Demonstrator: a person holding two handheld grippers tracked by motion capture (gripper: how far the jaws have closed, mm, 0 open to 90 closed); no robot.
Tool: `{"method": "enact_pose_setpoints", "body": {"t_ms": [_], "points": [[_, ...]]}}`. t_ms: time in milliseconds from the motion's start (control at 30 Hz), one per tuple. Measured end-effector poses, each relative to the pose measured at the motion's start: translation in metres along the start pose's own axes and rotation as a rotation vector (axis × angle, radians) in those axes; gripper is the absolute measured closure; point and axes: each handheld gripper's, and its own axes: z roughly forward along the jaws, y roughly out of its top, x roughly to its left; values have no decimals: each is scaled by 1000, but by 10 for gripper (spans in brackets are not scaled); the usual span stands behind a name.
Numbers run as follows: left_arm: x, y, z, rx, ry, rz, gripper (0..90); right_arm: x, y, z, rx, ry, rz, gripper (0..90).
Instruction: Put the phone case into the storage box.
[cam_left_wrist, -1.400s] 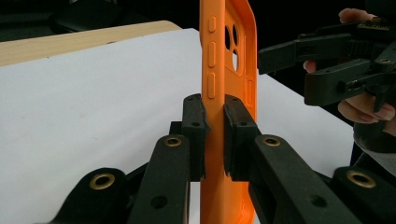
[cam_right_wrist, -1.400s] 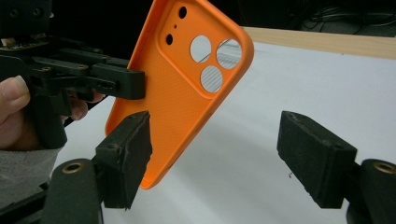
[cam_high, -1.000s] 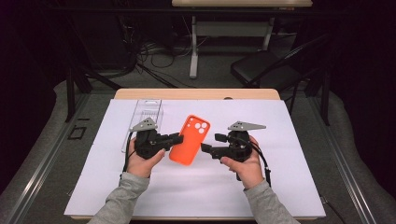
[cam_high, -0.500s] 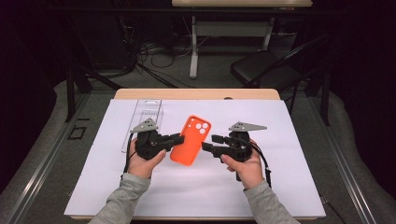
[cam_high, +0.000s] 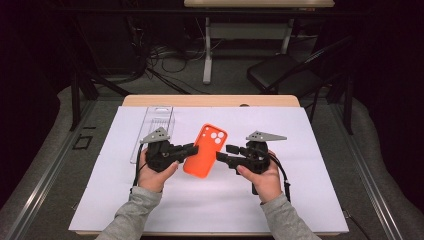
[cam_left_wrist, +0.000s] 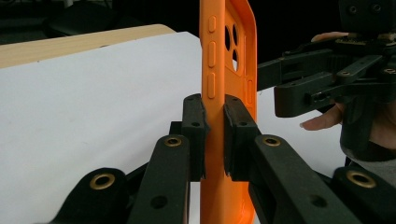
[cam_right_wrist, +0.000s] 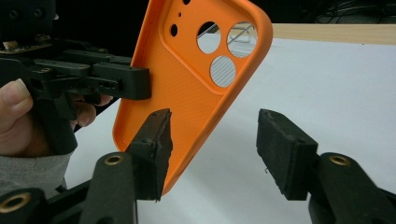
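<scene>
An orange phone case (cam_high: 205, 150) with round camera holes hangs above the white sheet, tilted. My left gripper (cam_high: 192, 148) is shut on its left edge; in the left gripper view both pads (cam_left_wrist: 194, 126) press the case's side (cam_left_wrist: 227, 46). My right gripper (cam_high: 225, 153) sits at the case's right edge with its jaws apart. They have just been closing. In the right gripper view the case's lower edge (cam_right_wrist: 187, 84) reaches into the gap (cam_right_wrist: 212, 135) beside one pad, and the other pad (cam_right_wrist: 280, 149) stands clear of it.
A white sheet (cam_high: 300, 200) covers the wooden table (cam_high: 210, 100). A clear plastic tray (cam_high: 155, 125) lies at the back left, just behind my left hand. A dark chair (cam_high: 280, 75) and cables stand beyond the table.
The right gripper's jaws have narrowed beside the case's right edge. Both hands and the case have stayed in place.
</scene>
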Motion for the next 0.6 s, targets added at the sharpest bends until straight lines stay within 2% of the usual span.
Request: {"method": "enact_pose_setpoints", "body": {"t_ms": [267, 367, 600], "points": [[-2, -1, 2, -1, -13, -3, 814, -4, -1, 0, 5, 33, 64, 521], [-3, -2, 3, -2, -14, -1, 814, -6, -1, 0, 8, 29, 65, 551], [-5, -2, 5, -5, -21, 0, 814, -8, -3, 0, 21, 62, 117, 612]]}}
